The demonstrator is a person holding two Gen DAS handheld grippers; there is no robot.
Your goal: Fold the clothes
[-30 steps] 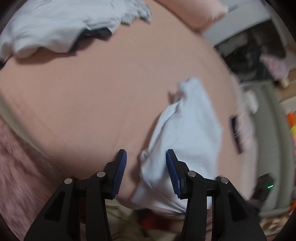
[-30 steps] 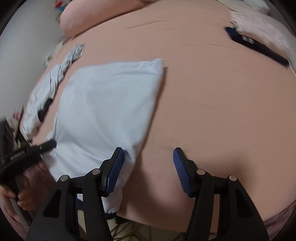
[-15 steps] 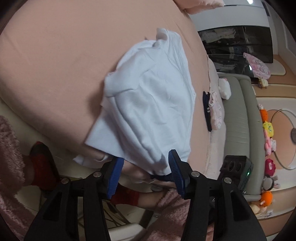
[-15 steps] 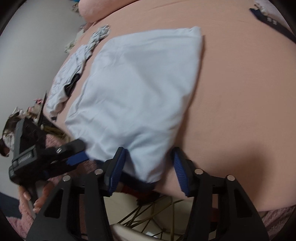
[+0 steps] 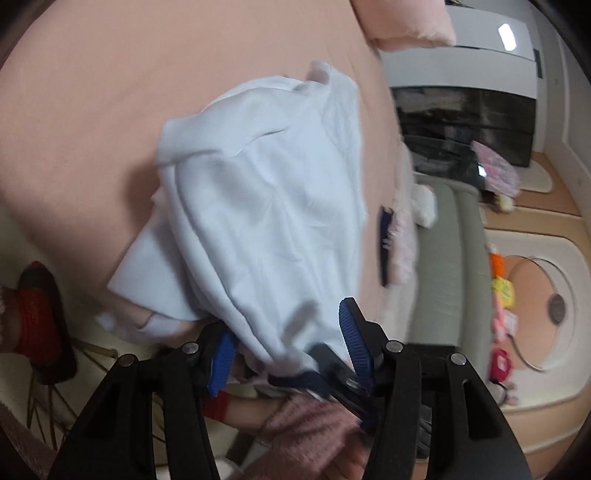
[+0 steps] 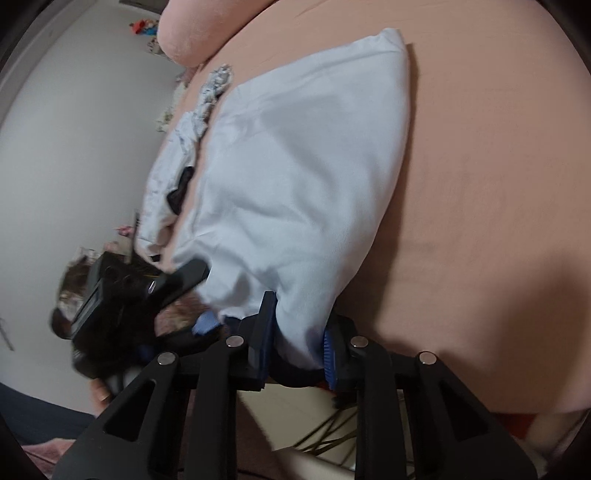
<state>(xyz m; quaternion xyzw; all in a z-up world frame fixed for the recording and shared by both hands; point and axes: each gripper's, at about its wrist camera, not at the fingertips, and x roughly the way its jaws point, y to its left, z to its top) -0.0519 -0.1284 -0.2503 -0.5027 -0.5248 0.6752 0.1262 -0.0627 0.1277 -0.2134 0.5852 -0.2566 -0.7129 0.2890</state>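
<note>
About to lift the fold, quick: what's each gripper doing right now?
Left gripper: open, white garment edge between its jaws.
Right gripper: just closed on the garment's near corner.

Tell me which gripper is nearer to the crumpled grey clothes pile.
Left. The left gripper sits at the white garment's corner beside the pile; the right gripper clamps the opposite corner.

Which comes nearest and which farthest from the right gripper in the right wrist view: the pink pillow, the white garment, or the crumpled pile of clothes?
From the right gripper:
1. White garment: its near corner sits between the fingers at the bed's edge.
2. Crumpled pile of clothes: farther up, on the left beside the garment.
3. Pink pillow: farthest, at the top left of the bed.
</note>
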